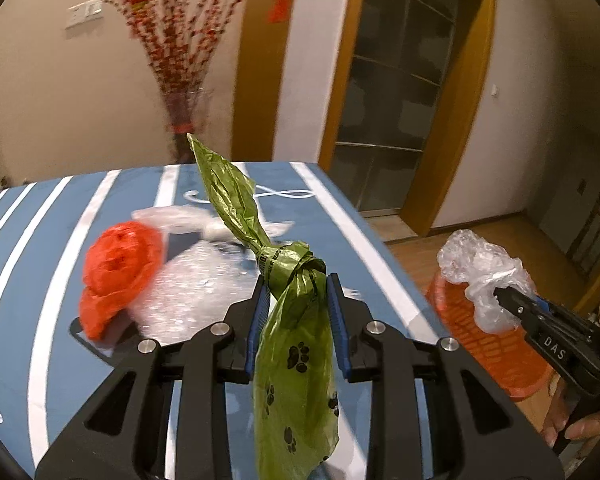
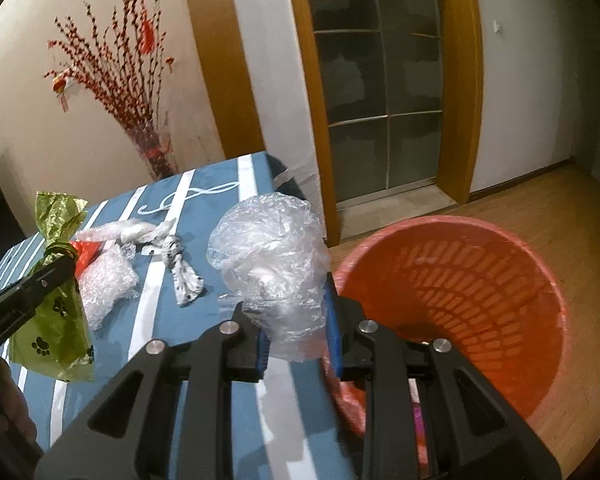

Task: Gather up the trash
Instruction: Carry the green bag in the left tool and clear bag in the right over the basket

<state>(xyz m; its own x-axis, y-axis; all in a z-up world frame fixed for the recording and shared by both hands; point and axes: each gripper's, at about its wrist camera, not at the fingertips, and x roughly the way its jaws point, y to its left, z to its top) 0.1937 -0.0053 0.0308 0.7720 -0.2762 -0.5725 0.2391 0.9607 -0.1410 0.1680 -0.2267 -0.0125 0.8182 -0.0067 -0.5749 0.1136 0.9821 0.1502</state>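
Note:
My left gripper (image 1: 298,282) is shut on a knotted green bag (image 1: 296,360) with black paw prints, held above the blue striped table (image 1: 40,240). It also shows in the right wrist view (image 2: 56,320). My right gripper (image 2: 290,296) is shut on a crumpled clear plastic bag (image 2: 268,240), at the table's right edge beside the orange basket (image 2: 480,280). In the left wrist view that bag (image 1: 480,268) hangs over the basket (image 1: 492,356). On the table lie a red bag (image 1: 116,268), bubble wrap (image 2: 104,280), a clear bag (image 2: 116,232) and a knotted white bag (image 2: 180,264).
The orange basket stands on the wooden floor (image 2: 560,208) right of the table. A vase of red branches (image 2: 152,152) stands behind the table by the wall. A wood-framed glass door (image 2: 380,100) is beyond.

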